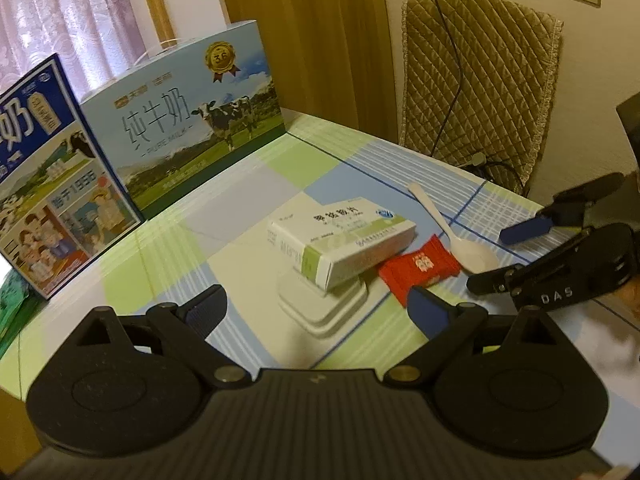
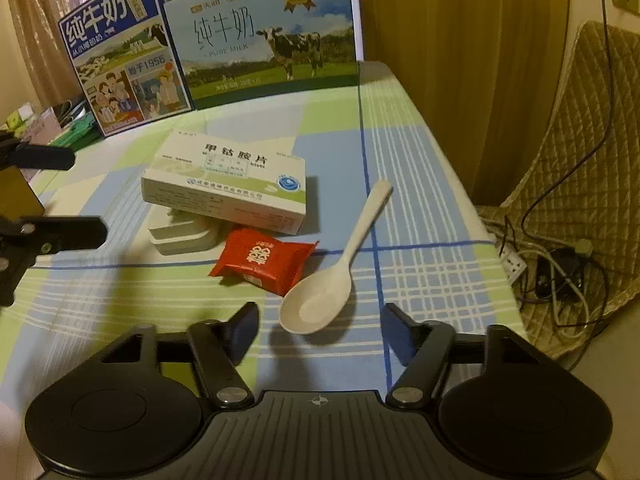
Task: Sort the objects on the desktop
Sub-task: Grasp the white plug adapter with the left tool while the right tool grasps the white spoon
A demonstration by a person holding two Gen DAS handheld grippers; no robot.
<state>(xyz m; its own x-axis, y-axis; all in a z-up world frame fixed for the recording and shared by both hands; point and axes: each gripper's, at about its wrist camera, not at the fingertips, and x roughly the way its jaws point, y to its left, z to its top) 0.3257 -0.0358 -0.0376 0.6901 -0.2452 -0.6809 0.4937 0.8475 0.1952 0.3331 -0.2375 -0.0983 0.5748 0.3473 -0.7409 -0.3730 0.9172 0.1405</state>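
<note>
The white spoon [image 2: 344, 264] lies on the checked tabletop [image 2: 420, 208] just ahead of my right gripper [image 2: 320, 326], bowl toward me and handle pointing away to the right. My right jaws stand wide apart with nothing between them, and the spoon's bowl sits just beyond the gap.

Beside the bowl on its left is a red snack packet [image 2: 262, 258], one corner close to the spoon's neck; I cannot tell whether they touch. Behind the packet a white and green medicine box [image 2: 228, 184] rests tilted, its near edge propped on a low white stepped block [image 2: 182, 234], which peeks out beneath it.

My left gripper [image 1: 316, 306] hovers over the tabletop before that same cluster, its jaws also wide and empty. In the left wrist view the block [image 1: 324, 306] lies straight ahead between the blue fingertips [image 1: 430, 312], the medicine box [image 1: 344, 244] lies across its top, and the red packet [image 1: 418, 270] is just past my right fingertip. The spoon [image 1: 456, 236] lies beyond it, with my right gripper [image 1: 508, 258] entering from the right edge.

Two milk cartons stand at the far side of the tabletop, a dark blue one [image 2: 124, 52] and a pale blue one with a cow [image 2: 264, 36], side by side. A quilted chair [image 1: 476, 80] stands beyond the tabletop's edge.
</note>
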